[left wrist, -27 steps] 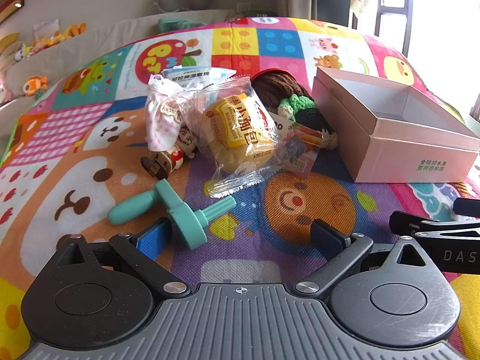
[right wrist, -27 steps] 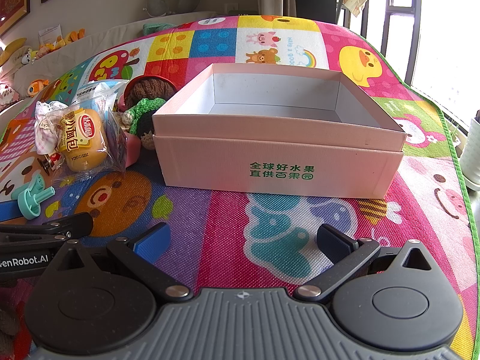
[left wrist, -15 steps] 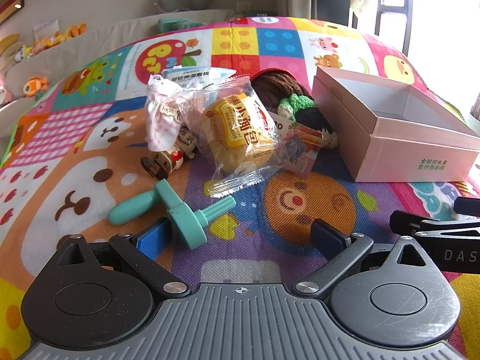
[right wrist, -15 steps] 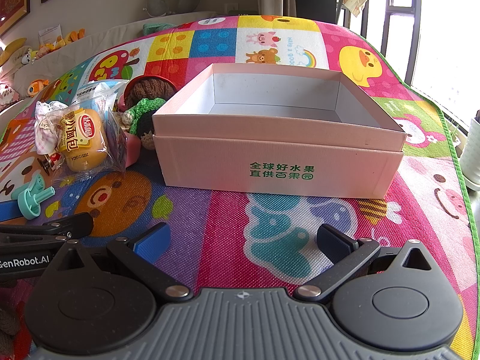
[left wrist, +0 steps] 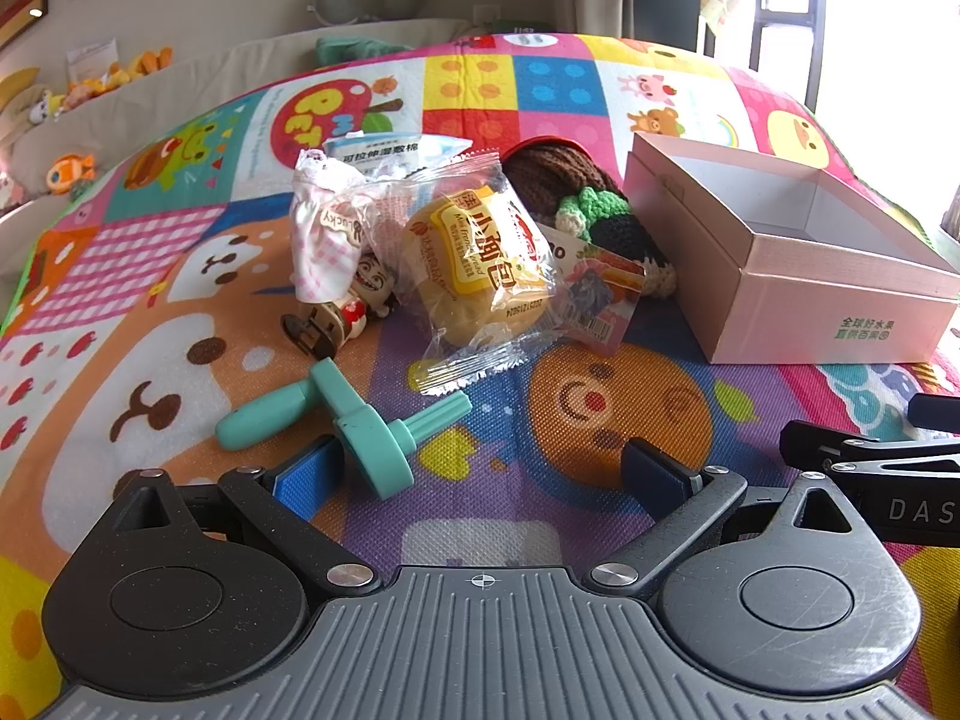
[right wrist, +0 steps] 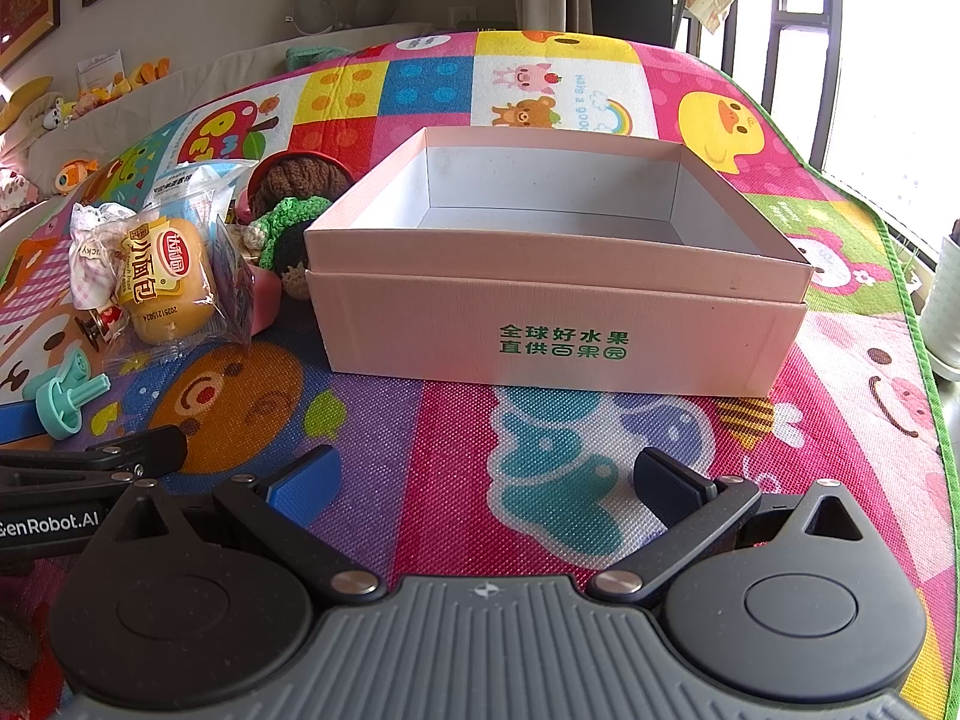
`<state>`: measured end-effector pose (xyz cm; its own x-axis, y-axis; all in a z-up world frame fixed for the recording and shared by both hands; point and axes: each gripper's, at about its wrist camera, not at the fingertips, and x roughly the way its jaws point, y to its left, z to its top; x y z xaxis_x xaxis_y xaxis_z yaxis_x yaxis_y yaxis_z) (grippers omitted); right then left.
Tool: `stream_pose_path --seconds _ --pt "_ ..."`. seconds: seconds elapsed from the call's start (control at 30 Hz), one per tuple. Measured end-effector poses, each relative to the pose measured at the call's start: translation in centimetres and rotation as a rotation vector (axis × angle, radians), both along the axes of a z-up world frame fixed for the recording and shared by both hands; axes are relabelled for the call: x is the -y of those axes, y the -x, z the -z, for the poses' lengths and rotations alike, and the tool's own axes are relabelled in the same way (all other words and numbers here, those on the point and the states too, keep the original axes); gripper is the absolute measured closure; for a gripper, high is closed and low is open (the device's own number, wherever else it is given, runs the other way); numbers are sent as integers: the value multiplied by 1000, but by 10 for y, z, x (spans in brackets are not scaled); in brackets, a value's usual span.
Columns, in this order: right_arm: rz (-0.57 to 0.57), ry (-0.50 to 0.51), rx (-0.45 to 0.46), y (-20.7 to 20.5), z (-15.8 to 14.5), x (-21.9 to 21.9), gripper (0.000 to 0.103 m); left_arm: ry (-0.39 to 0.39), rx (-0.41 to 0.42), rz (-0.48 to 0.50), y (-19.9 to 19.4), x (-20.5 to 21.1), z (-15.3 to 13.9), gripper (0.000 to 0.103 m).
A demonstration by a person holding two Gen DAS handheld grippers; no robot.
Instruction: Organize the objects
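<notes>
A pink cardboard box [right wrist: 558, 324] stands with nothing inside it, seen at the right in the left wrist view [left wrist: 840, 312]. Left of it lies a heap: a wrapped bread bun [left wrist: 480, 270], a pink-checked cloth pouch [left wrist: 321, 240], a small figurine [left wrist: 354, 306], a colourful card packet [left wrist: 600, 300] and brown-and-green knitted pieces [left wrist: 576, 192]. A teal plastic tool [left wrist: 360, 420] lies just ahead of my left gripper [left wrist: 480, 471], which is open and holds nothing. My right gripper [right wrist: 486, 480] is open too, hovering over the mat in front of the box.
Everything rests on a bright cartoon play mat [right wrist: 540, 468]. A white packet [left wrist: 390, 150] sits behind the heap. Plush toys [left wrist: 72, 171] line a beige ledge at the far left. A white container [right wrist: 945, 312] stands past the mat's right edge, near the window.
</notes>
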<state>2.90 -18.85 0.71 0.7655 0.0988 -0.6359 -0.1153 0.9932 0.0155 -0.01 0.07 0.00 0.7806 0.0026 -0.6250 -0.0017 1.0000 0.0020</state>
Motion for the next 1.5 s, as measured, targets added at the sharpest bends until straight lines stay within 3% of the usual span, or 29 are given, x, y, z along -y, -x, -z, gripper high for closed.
stream_pose_path --seconds 0.83,1.2,1.4,1.5 --pt "-1 -1 0 1 -1 2 0 -16 0 -2 0 0 0 1" --pt "-1 -2 0 1 -1 2 0 24 5 1 0 -4 -2 2" --pt "-1 -2 0 1 -2 2 0 156 90 -58 -6 -22 -19 3" --pt "-2 -2 0 1 -2 2 0 149 153 -66 -17 -21 -30 3"
